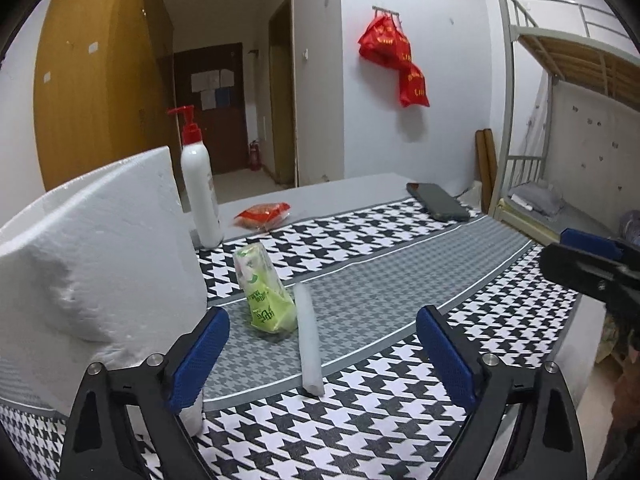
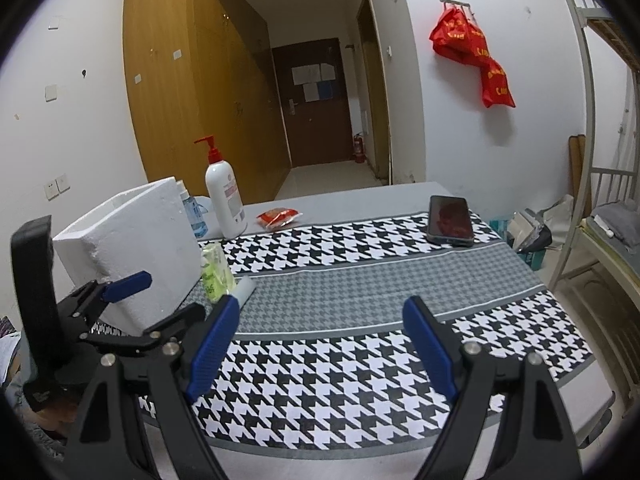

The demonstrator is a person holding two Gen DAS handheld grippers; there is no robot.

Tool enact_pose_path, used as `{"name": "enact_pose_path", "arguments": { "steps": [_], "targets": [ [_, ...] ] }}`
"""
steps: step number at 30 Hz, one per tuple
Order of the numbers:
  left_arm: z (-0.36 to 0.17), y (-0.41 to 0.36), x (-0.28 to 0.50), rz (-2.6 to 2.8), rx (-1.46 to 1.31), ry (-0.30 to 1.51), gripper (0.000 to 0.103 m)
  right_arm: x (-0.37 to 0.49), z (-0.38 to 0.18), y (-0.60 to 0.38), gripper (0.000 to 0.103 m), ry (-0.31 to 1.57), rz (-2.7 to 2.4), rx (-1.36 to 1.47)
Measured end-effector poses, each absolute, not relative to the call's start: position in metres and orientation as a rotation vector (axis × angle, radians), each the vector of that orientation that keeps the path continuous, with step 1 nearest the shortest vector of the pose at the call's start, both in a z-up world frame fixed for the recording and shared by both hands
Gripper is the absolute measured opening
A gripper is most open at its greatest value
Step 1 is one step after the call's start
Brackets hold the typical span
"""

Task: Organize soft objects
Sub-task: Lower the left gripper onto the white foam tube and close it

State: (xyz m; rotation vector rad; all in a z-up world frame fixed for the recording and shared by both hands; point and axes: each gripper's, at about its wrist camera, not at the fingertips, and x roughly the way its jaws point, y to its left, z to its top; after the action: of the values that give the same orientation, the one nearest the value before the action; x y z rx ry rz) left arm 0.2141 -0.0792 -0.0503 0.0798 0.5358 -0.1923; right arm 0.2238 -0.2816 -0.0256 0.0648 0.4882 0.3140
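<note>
A soft green pack [image 1: 262, 288] lies on the grey band of the cloth, with a pale translucent strip [image 1: 308, 340] beside it on its right. My left gripper [image 1: 320, 340] hovers just short of both, open, its blue pads wide apart with the strip's near end between them, untouched. A white foam box [image 1: 92, 248] stands close to its left finger. In the right wrist view my right gripper [image 2: 320, 340] is open over bare houndstooth cloth, holding nothing. There the green pack [image 2: 216, 272], the foam box [image 2: 132, 248] and my left gripper [image 2: 160, 300] appear at the left.
A white pump bottle [image 1: 200, 192] with a red top, a red packet [image 1: 262, 214] and a dark phone [image 1: 438, 202] sit at the table's far side. A small blue spray bottle [image 2: 194, 212] stands behind the box. A metal bunk bed [image 2: 600, 184] stands to the right.
</note>
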Motion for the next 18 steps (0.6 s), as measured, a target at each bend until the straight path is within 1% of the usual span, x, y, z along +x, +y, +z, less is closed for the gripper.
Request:
{"name": "enact_pose_path", "arguments": {
  "steps": [4, 6, 9, 11, 13, 18],
  "targets": [
    [-0.059, -0.075, 0.227, -0.19, 0.06, 0.593, 0.081, 0.228, -0.029, -0.282, 0.087, 0.51, 0.325, 0.059],
    [-0.064, -0.075, 0.23, -0.187, 0.054, 0.622, 0.079, 0.229, -0.03, -0.281, 0.087, 0.518, 0.333, 0.051],
    [-0.069, -0.075, 0.237, -0.193, 0.041, 0.667, 0.069, 0.231, -0.032, -0.279, 0.087, 0.529, 0.342, 0.038],
    [-0.072, -0.075, 0.24, -0.184, 0.038, 0.696, 0.068, 0.233, -0.033, -0.277, 0.087, 0.535, 0.354, 0.032],
    [-0.076, -0.075, 0.244, -0.187, 0.03, 0.725, 0.059, 0.236, -0.035, -0.276, 0.087, 0.541, 0.358, 0.029],
    [-0.082, -0.08, 0.25, -0.179, 0.054, 0.772, 0.054, 0.242, -0.038, -0.275, 0.087, 0.556, 0.374, 0.028]
  ]
}}
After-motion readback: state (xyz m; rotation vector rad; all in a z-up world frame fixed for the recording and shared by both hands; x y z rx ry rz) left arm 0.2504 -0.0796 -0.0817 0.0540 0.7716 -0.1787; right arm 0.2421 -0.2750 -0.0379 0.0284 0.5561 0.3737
